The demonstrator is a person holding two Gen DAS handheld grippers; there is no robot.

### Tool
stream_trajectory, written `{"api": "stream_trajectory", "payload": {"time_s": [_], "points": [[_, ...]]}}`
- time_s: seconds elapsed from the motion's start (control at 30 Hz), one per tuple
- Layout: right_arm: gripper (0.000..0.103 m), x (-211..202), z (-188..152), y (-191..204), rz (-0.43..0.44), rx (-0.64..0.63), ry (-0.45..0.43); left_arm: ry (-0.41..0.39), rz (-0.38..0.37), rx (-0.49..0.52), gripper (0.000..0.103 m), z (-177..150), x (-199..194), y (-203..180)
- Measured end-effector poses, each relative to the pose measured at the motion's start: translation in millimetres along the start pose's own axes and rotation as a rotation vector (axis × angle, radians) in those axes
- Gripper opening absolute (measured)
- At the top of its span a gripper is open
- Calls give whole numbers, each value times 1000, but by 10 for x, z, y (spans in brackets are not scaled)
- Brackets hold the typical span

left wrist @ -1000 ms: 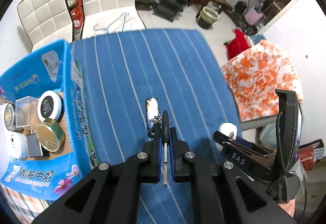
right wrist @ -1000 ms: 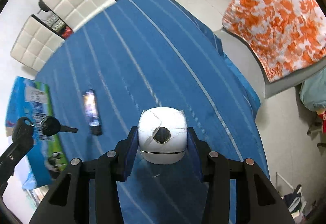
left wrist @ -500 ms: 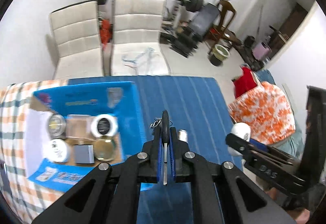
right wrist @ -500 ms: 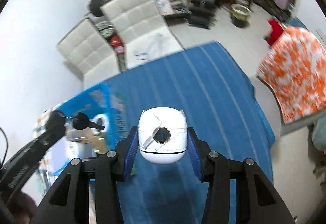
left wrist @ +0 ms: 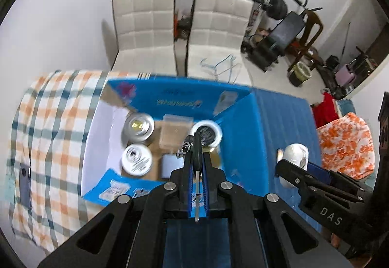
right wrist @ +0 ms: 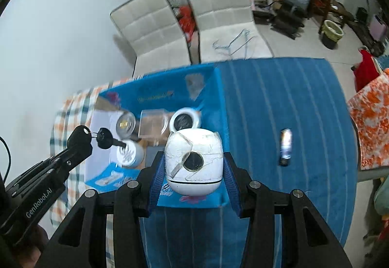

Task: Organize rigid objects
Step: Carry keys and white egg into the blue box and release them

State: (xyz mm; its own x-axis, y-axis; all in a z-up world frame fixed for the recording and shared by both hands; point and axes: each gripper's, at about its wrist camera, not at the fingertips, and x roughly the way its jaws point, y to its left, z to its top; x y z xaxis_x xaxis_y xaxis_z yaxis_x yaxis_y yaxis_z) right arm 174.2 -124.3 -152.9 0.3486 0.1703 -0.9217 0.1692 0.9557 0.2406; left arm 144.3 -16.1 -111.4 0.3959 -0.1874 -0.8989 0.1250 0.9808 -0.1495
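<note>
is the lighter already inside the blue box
No, the lighter lies on the blue striped cloth, to the right of the blue box and apart from it.

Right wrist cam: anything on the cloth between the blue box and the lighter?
Nothing. In the right wrist view, only bare striped cloth lies between the box and the lighter.

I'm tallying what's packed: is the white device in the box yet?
Not yet. The right gripper holds the white device between its pads above the box's near edge, not set down among the tins inside.
</note>
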Motion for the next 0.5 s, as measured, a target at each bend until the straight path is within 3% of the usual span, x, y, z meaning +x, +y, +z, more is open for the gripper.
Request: {"api": "stream_trajectory", "payload": {"time_s": [0.5], "points": [[49,1019,-243,101,-98,-18,139,140,60,-1,5,-284,719,376]]}}
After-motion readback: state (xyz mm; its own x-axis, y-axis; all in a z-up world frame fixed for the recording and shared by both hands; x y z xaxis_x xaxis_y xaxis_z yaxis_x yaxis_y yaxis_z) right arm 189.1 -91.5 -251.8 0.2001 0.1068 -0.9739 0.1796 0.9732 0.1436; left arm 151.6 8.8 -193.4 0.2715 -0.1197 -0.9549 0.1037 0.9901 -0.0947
